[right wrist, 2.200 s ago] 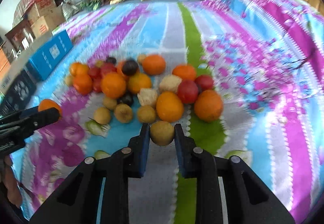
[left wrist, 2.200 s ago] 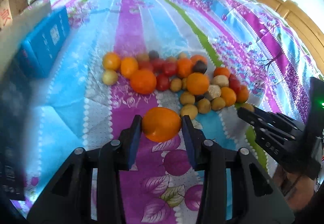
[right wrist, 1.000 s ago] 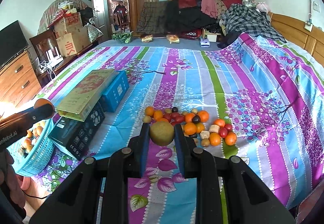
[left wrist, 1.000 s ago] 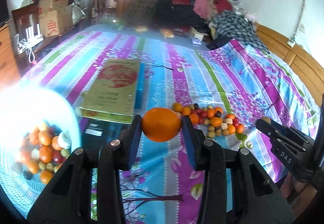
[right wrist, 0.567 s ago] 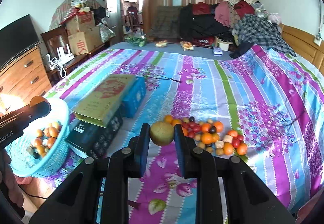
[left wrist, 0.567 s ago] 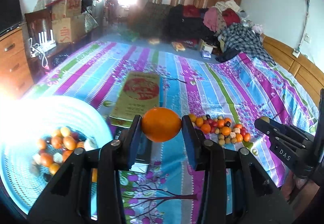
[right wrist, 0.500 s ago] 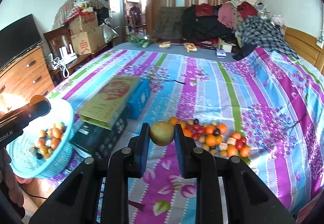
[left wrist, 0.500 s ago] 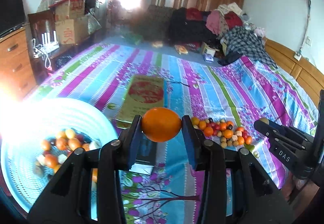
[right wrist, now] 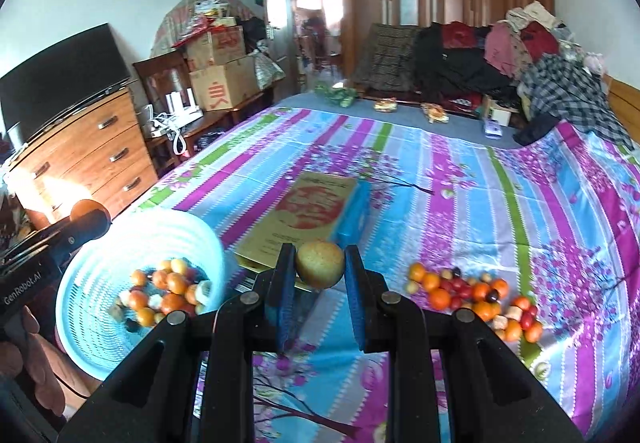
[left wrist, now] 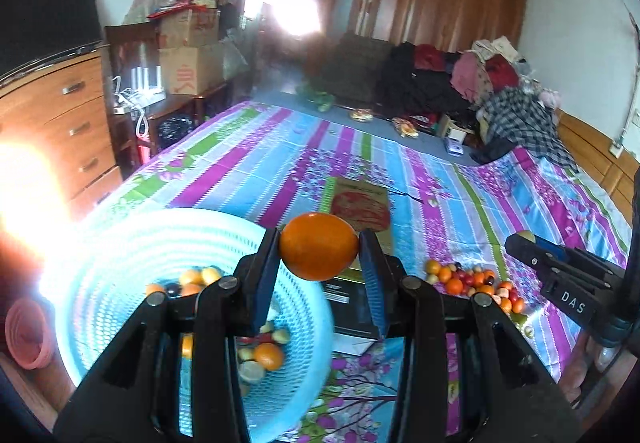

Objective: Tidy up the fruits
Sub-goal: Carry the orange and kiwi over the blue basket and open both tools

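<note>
My left gripper (left wrist: 319, 249) is shut on an orange (left wrist: 318, 246) and holds it in the air above the right rim of a light blue basket (left wrist: 100, 263). The basket holds several fruits and shows in the right wrist view (right wrist: 92, 323) at lower left. My right gripper (right wrist: 320, 265) is shut on a yellow-brown pear (right wrist: 320, 263), held above the bed. A pile of small fruits (right wrist: 472, 293) lies on the striped bedspread to the right; it also shows in the left wrist view (left wrist: 472, 281).
A flat yellow box (right wrist: 304, 215) lies on a blue box (right wrist: 356, 219) and a dark box between basket and pile. A wooden dresser (right wrist: 88, 163) with a TV stands left. Clothes (right wrist: 500, 63) are heaped at the bed's far end.
Both grippers have pulled back and left from the fruit pile, each still holding its fruit. The basket has come closer and now lies under the left gripper.
</note>
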Action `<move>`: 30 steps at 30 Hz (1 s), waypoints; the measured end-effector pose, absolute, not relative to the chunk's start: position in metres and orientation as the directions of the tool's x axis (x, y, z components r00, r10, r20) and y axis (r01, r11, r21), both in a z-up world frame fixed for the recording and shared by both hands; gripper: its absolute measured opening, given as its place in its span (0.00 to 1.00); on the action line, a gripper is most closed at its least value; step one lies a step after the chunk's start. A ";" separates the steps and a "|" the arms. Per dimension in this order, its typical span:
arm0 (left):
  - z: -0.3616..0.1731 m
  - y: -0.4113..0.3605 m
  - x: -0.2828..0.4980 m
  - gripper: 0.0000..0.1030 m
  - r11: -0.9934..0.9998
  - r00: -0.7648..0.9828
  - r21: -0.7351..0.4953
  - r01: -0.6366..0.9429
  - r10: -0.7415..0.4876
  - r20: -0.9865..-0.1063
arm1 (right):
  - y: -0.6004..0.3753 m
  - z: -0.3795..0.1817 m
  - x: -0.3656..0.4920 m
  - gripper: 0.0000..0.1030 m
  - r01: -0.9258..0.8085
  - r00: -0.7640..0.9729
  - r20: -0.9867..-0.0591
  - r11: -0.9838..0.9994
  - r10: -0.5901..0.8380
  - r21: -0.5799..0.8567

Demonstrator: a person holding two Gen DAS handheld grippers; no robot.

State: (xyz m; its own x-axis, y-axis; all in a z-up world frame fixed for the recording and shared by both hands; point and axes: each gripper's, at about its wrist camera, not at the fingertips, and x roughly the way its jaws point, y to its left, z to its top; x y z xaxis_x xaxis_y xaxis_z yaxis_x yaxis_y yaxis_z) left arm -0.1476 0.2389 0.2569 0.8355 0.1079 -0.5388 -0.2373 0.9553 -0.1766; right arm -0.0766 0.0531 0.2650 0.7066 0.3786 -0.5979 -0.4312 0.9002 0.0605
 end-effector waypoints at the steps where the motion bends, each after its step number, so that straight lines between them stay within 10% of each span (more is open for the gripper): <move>1: 0.257 0.244 -0.149 0.39 0.952 0.834 -0.179 -0.248 0.116 -0.540 | 0.062 0.266 -0.077 0.27 -0.446 0.699 -0.600 0.893 0.390 0.062; 30: 0.199 0.358 -0.184 0.39 0.852 0.619 -0.156 -0.499 0.224 -0.753 | 0.240 0.201 -0.058 0.27 -0.675 0.312 -0.820 0.719 0.480 0.165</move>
State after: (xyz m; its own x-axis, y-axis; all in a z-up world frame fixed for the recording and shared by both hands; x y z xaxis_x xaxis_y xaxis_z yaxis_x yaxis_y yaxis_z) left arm -0.1836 0.3579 0.1993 0.6189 0.2241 -0.7528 -0.4989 0.8524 -0.1565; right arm -0.0577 0.2401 0.2006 0.3116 0.4802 -0.8200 -0.6751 0.7192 0.1646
